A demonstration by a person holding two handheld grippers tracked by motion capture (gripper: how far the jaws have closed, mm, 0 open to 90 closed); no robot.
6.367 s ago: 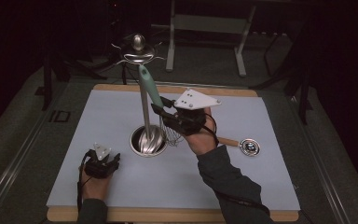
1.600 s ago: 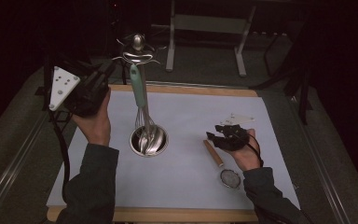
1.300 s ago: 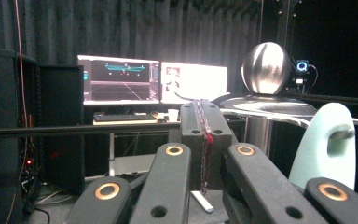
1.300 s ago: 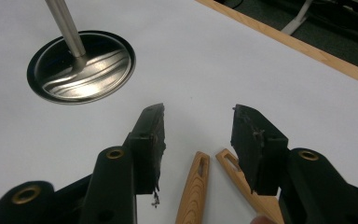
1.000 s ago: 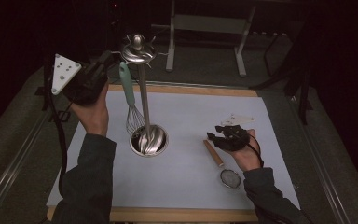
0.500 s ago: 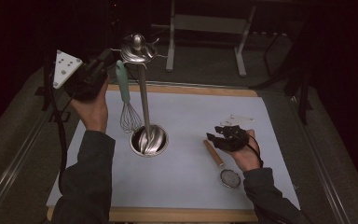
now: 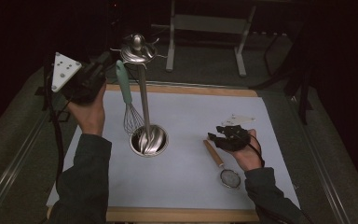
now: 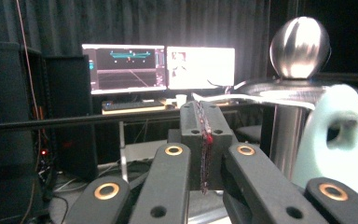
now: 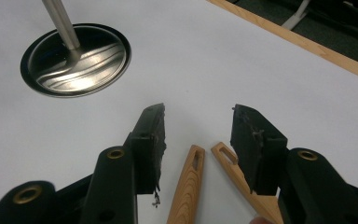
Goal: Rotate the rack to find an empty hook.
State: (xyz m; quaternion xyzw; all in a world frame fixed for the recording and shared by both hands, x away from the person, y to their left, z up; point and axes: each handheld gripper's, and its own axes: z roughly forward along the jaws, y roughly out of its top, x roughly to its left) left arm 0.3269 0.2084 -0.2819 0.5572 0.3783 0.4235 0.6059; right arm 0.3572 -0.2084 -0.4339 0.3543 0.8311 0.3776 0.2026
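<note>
- We see the left gripper [image 7: 106, 59] raised at the far left corner of the table [image 7: 182, 214], level with the top of the utensil stand [image 7: 142, 100]; in the left gripper view its jaws are pressed together with nothing between them.
- The whisk [image 7: 127, 100], with its pale green handle, hangs upright from the stand's top disc, just beside the pole; its wire head sits just above the rim of the round steel base.
- In the left gripper view the handle's looped end [image 8: 338, 140] stands just right of the closed jaws, below the stand's ball finial [image 8: 299, 47].
- The right gripper [image 7: 216, 140] rests low over the white mat [image 7: 191, 112], well apart from the stand, with its jaws spread and empty.
- In the right gripper view two wooden handles [image 9: 191, 184] lie on the mat between the open jaws, touching neither pad.
- In the high view a small strainer [image 7: 228, 177] with a wooden handle lies beside the right hand [image 7: 244, 154].
</note>
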